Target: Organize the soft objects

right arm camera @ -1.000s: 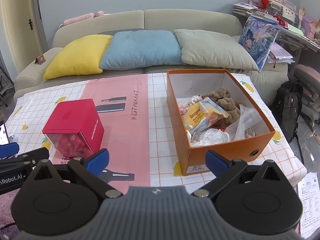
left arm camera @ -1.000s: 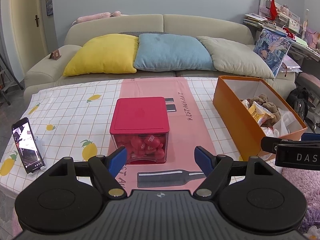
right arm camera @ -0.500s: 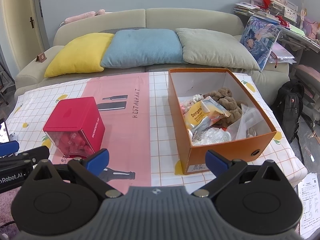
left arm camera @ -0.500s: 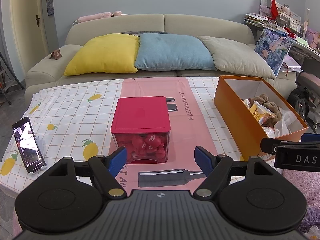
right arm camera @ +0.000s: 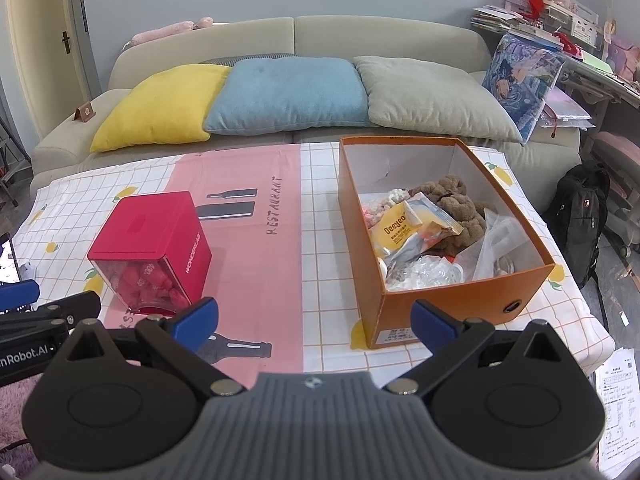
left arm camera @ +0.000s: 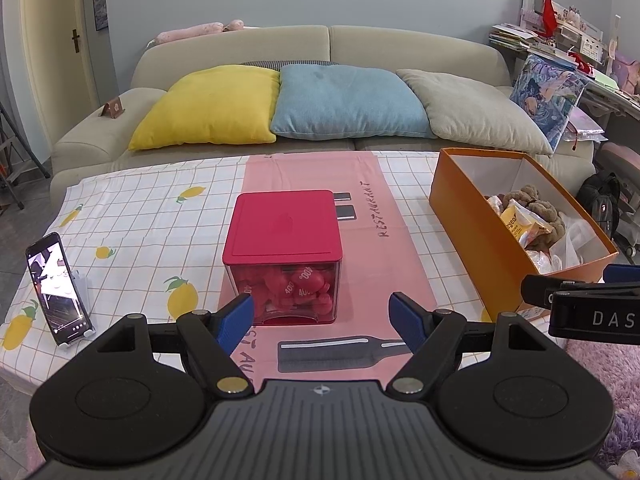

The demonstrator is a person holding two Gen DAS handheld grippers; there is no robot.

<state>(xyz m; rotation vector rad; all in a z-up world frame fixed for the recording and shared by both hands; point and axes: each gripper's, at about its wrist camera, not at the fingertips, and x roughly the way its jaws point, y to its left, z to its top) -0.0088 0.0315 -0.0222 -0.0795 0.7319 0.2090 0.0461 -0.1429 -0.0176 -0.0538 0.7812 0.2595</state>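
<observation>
Sofa (left arm camera: 280, 52) behind lemon-print tablecloth (left arm camera: 132, 216); both tongs (left arm camera: 322, 316) (right arm camera: 314, 320) spread, empty.

Both views: even, soft indoor light, moderately bright. Shadows faint. No glare. Focus sharp centre. Strong fisheye bowing at edges, dark vignette in corners. Right wrist view slightly hazier. No motion blur.

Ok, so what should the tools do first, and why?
Probably the right tool should reach forward into the orange box for the brown plush toy. Both tools are open and empty, and the red box is lidded shut.
</observation>
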